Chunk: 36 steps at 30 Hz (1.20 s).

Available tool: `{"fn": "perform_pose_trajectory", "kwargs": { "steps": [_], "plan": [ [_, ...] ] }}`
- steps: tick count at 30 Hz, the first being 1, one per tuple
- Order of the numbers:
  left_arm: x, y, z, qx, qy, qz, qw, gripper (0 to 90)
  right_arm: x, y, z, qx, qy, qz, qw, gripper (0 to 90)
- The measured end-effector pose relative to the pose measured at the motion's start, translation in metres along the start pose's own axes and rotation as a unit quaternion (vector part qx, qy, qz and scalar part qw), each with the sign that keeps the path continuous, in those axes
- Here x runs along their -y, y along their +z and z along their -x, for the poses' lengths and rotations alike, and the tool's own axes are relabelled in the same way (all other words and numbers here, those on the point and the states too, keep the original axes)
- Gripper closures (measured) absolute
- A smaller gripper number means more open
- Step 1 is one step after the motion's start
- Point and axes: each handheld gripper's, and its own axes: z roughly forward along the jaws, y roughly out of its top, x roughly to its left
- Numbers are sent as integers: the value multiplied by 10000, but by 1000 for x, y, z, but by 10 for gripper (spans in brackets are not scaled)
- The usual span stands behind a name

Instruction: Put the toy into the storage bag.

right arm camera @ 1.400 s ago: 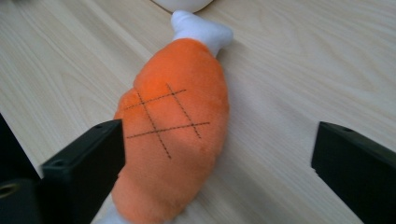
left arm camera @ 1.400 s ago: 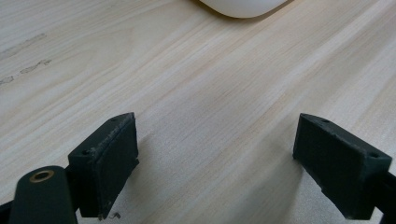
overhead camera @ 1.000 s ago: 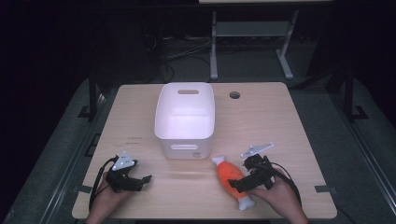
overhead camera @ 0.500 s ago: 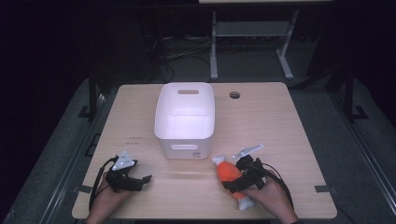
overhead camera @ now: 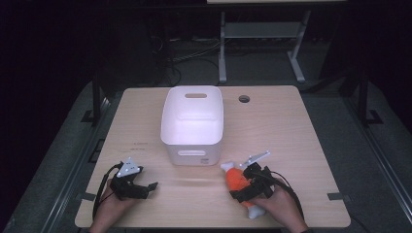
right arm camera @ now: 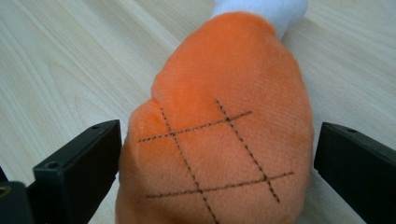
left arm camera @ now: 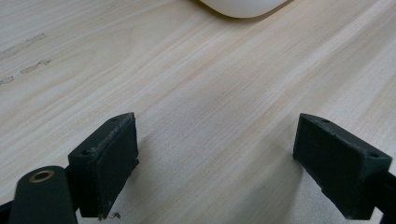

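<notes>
Orange plush drumstick toy (right arm camera: 219, 130), stitched with a dark diamond pattern and capped in white at both ends, lying on the pale wooden table (overhead camera: 301, 131) near its front edge, just right of the white plastic bin (overhead camera: 193, 127) and apart from its near wall. Straddling the toy's orange body: the right gripper (overhead camera: 245, 187), jaws apart, one on each flank in the right gripper view, the left one just about touching the plush, the right one a sliver clear of it. Not yet clamping, by the look of it; toy resting fully on the wood.

Waiting at the front left corner: the left gripper (overhead camera: 141, 187), jaws spread wide over bare tabletop, holding nothing, with only a rounded base corner of the bin peeking in at the top of the left gripper view.

Judging from the layout: grasping step under way, with the likely aim being to drop the toy into the open-topped bin. Calling next for squeezing the jaws onto the soft orange middle, firmly enough to bite into the stuffing without letting it squirm out, then lifting clear above the bin's rim before carrying leftward and away from the person. Worth watching: the plush slipping sideways or pivoting on its white tip while closing.
</notes>
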Motion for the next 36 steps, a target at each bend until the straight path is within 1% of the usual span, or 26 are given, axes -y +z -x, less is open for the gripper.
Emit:
{"fn": "perform_pose_trajectory", "kwargs": {
  "steps": [5,11,17,22,23,26,36],
  "plan": [
    [0,0,0,-1,-1,0,10000,130,1,-1,0,-75,-27,-6,10000,106],
    [0,0,0,0,0,0,10000,130,2,-3,0,-99,-85,1,9999,159],
    [0,0,0,0,-1,1,10000,130,2,-5,1,-102,-188,-36,9998,183],
    [0,0,0,0,-2,1,10000,130,2,-8,5,-56,-240,-86,9997,198],
    [0,0,0,0,-3,2,10000,130,2,-9,6,-49,-215,-101,9997,200],
    [0,0,0,0,-1,1,10000,130,2,-13,10,-24,-190,-68,9998,203],
    [0,0,0,1,-16,4,10000,130,-4,-26,19,10,-237,50,9997,206]
  ]
}}
